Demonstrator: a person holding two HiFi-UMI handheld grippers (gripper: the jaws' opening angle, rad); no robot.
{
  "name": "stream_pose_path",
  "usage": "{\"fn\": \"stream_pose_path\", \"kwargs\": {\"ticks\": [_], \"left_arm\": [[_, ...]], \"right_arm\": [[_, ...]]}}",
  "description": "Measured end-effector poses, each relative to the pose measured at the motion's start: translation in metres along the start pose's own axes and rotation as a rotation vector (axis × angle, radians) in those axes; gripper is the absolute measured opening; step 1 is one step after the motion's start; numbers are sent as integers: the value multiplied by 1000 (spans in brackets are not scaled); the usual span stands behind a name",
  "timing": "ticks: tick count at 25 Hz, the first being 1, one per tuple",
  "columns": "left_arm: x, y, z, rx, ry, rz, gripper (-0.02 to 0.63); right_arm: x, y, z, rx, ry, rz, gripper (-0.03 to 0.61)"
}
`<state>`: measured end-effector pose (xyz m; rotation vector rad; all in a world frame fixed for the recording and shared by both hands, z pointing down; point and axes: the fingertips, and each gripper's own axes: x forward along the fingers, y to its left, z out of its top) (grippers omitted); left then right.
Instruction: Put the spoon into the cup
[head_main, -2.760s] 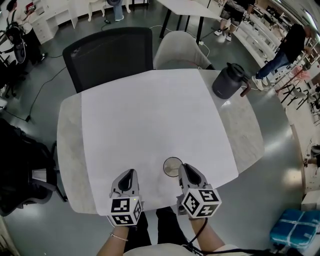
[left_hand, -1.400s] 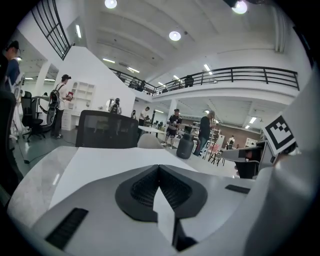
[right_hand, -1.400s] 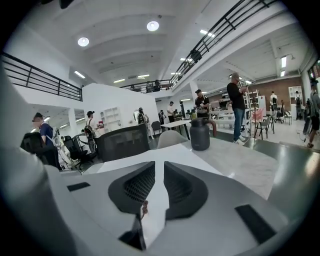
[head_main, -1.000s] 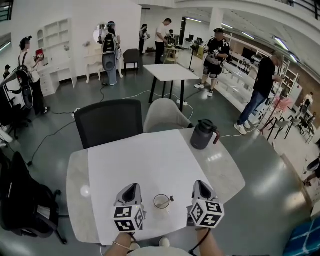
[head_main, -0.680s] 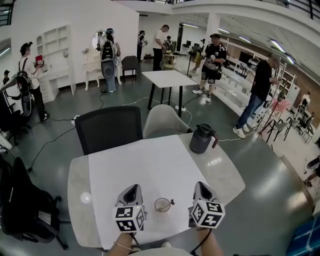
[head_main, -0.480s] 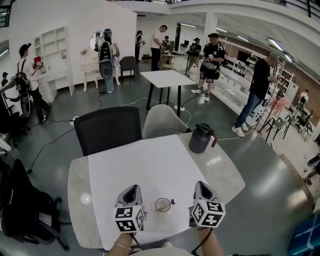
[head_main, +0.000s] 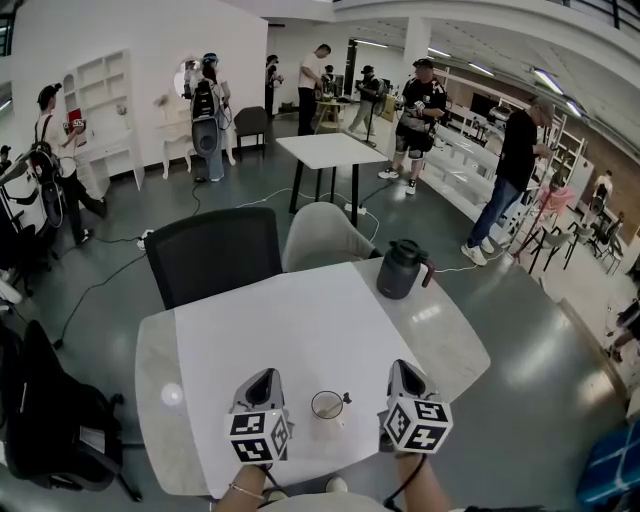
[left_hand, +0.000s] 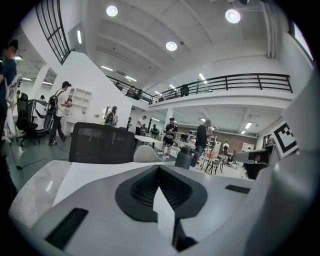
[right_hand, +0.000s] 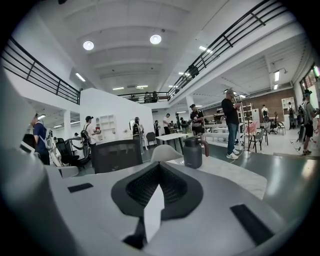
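since the earliest frame the right tool (head_main: 400, 370) has drawn away from the cup (head_main: 326, 405). the cup sits at lower centre of the head view, on the white sheet (head_main: 290, 320) covering the table (head_main: 150, 365), between the right tool and the left tool (head_main: 262, 377). the spoon (head_main: 344, 399) stands in the cup, its handle end poking over the right rim. both tools are clenched, with nothing between their jaws. a dark jug (head_main: 400, 270) stands near the table's far right corner.

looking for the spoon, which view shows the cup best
The head view: the cup stands between the left tool and right tool, seen from above. Both gripper views look over the table and miss it.
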<state>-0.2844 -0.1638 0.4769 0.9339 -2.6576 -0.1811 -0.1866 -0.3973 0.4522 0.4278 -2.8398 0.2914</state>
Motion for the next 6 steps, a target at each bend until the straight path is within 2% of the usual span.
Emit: {"fn": "stream_pose_path", "kwargs": {"ticks": [6], "left_arm": [[2, -2, 1, 10, 3, -2, 18]], "right_arm": [[0, -2, 0, 0, 8, -1, 31]]}}
